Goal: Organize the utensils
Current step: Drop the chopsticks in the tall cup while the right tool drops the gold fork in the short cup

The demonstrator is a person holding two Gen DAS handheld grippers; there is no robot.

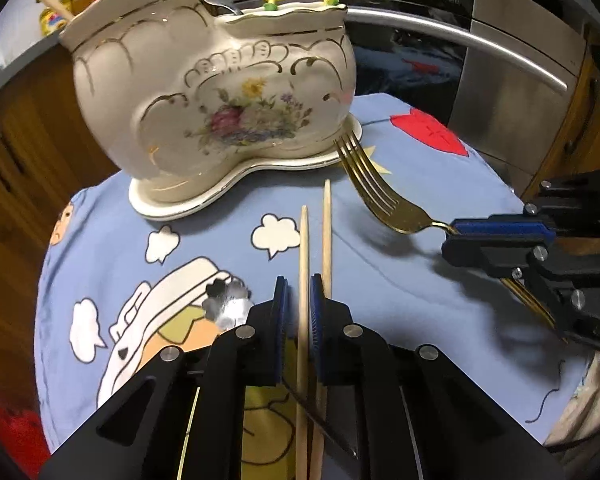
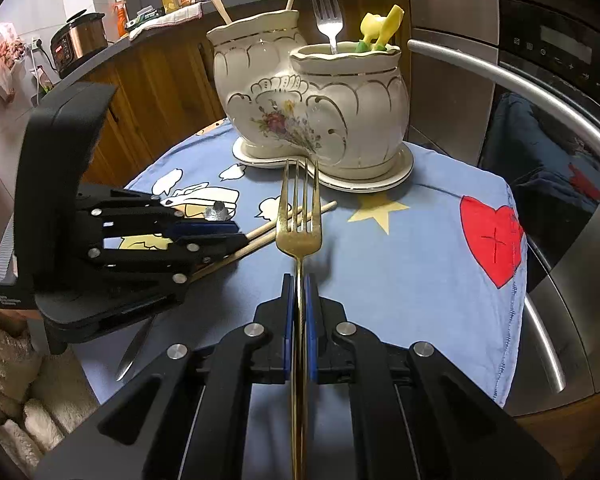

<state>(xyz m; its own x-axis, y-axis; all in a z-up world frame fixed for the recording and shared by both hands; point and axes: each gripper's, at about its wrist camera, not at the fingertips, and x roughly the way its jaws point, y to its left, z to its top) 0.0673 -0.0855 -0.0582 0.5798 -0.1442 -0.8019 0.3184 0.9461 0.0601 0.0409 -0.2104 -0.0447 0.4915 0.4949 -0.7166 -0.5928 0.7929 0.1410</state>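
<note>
Right gripper (image 2: 299,292) clamped the gold fork (image 2: 299,220) (tines forward), its long axis aimed at the ceramic holder (image 2: 320,120) just ahead.

I see warm indoor light from above, moderately bright. Soft shadows under gold fork (image 1: 374,190) on blue cloth (image 1: 400,280). Glare streaks on steel oven handle (image 2: 512,80). Heavy fisheye bending, dark vignette at corners. Ceramic holder (image 1: 204,92) slightly soft in left view; background cabinets dim.
</note>
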